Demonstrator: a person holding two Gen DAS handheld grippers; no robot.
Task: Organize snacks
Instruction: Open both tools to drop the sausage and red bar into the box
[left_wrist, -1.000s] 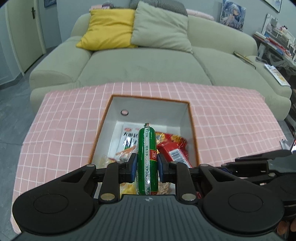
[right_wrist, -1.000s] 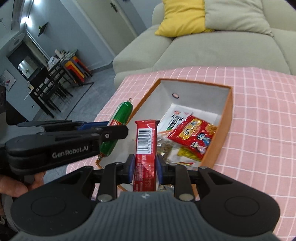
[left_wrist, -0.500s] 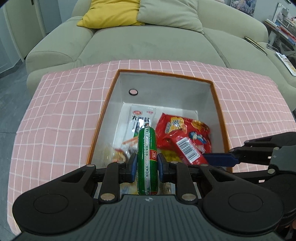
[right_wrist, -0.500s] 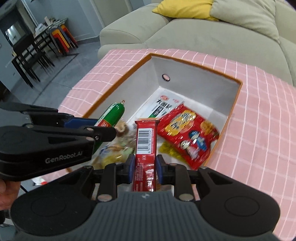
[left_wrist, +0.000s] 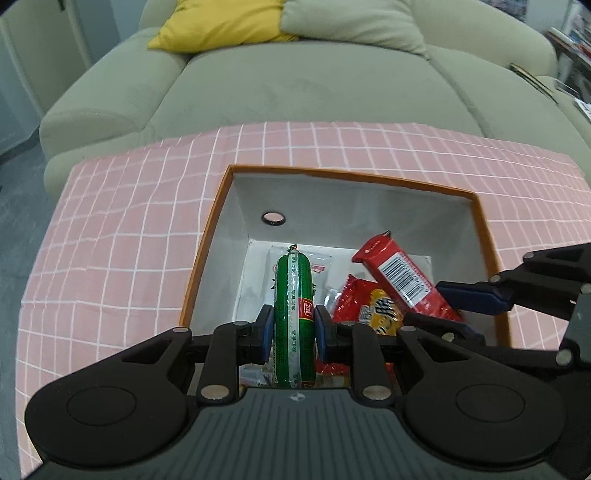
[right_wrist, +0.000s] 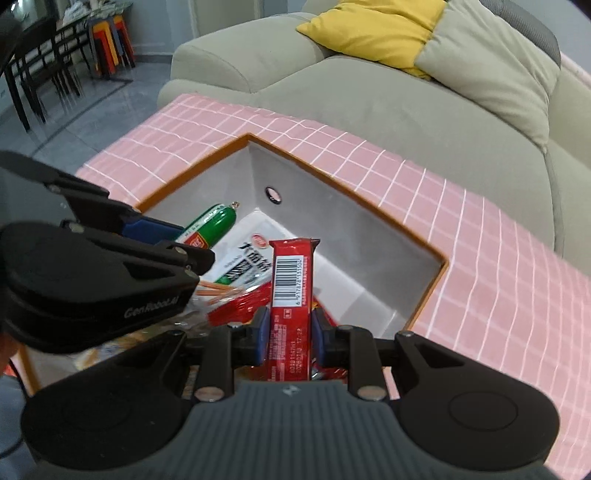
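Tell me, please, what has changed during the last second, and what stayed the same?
Both grippers moved forward and down toward the orange box. The left gripper carried the green sausage over the packets inside, and the right gripper brought the red bar in beside it. Nothing was released: both jaws stay shut on their snacks. The box and the packets in it have not shifted.

The green sausage (left_wrist: 294, 317) wears a glossy, smooth plastic casing, and the red snack bar (right_wrist: 291, 291) a shiny plastic wrapper. The orange-rimmed box (left_wrist: 480, 221) looks like matt card with smooth white inner walls. The pink checked tablecloth (left_wrist: 122, 236) is soft woven cloth. The grey-green sofa (left_wrist: 314, 81) has a matt, velvety fabric. The black matt plastic left gripper (left_wrist: 294, 328) has a ribbed body.
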